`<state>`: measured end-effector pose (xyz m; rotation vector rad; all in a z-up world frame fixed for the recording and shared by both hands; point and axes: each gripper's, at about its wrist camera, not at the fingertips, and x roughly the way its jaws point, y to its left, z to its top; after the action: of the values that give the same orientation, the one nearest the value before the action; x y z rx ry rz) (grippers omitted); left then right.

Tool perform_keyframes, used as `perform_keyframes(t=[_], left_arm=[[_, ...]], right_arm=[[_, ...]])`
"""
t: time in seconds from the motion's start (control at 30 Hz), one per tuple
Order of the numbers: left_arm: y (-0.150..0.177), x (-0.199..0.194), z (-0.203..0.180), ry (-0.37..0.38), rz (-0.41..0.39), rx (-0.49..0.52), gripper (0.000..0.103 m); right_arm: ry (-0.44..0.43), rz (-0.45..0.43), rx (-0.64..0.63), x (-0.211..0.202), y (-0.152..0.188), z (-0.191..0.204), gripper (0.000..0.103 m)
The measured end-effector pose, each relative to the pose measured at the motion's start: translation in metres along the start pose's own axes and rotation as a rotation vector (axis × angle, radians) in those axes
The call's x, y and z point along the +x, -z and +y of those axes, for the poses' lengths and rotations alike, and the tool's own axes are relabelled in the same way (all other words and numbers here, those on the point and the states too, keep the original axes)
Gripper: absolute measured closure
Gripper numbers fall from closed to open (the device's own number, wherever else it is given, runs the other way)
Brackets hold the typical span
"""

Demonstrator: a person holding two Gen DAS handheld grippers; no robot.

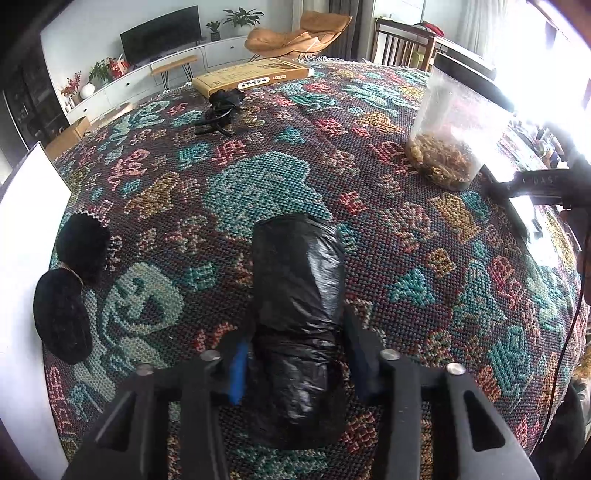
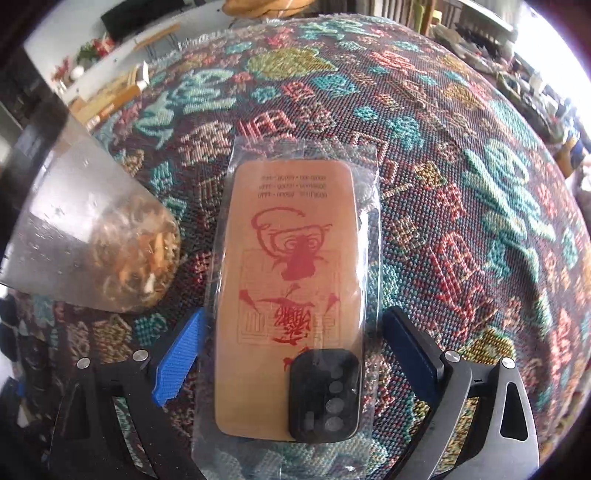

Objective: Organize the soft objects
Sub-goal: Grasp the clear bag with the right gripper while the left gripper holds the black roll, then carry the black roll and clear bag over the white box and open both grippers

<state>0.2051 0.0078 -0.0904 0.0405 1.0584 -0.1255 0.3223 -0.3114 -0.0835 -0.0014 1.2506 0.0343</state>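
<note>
Home living room: you face a television, tan lounge chair, potted plants (on a white sideboard).

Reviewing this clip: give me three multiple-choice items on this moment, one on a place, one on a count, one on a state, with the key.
1. Where does the clear container of dried bits stand in the left wrist view?
A. far right of the cloth
B. near left edge
C. on the cardboard box

2. How many black fuzzy pads lie by the white board?
A. one
B. two
C. four

3. The right gripper is
A. clamped on the container
B. open around the bagged phone case
C. shut and empty

Key: A, it stands at the right; B, two pads lie together; B, both fingers stand clear of the bag.
</note>
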Motion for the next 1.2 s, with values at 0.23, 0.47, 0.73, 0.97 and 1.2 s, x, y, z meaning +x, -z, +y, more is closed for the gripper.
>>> perform_keyframes(t=[0.23, 0.47, 0.73, 0.97, 1.2], left_arm=[[-0.008, -0.028, 0.032, 0.165, -0.026, -0.159, 0.066], [-0.005, -0.125, 0.084, 0.213, -0.159, -0.228, 0.066], [0.065, -0.212, 0.229, -0.05, -0.2, -0.355, 0.066], [0.141, -0.226, 0.334, -0.338, -0.113, -0.545, 0.014], [0.159, -0.243, 0.335, -0.29, -0.24, -0.62, 0.011]], right_arm=[[-0.107, -0.152, 0.139, -0.065, -0.001, -0.03, 0.026], [-0.194, -0.33, -0.041, -0.196, -0.013, 0.052, 0.026], [-0.598, -0.267, -0.388, -0.25, 0.066, 0.303, 0.026], [-0.829, -0.062, -0.572, -0.23, 0.146, 0.474, 0.014], [-0.75, -0.19, -0.506, -0.21, 0.138, 0.412, 0.014]])
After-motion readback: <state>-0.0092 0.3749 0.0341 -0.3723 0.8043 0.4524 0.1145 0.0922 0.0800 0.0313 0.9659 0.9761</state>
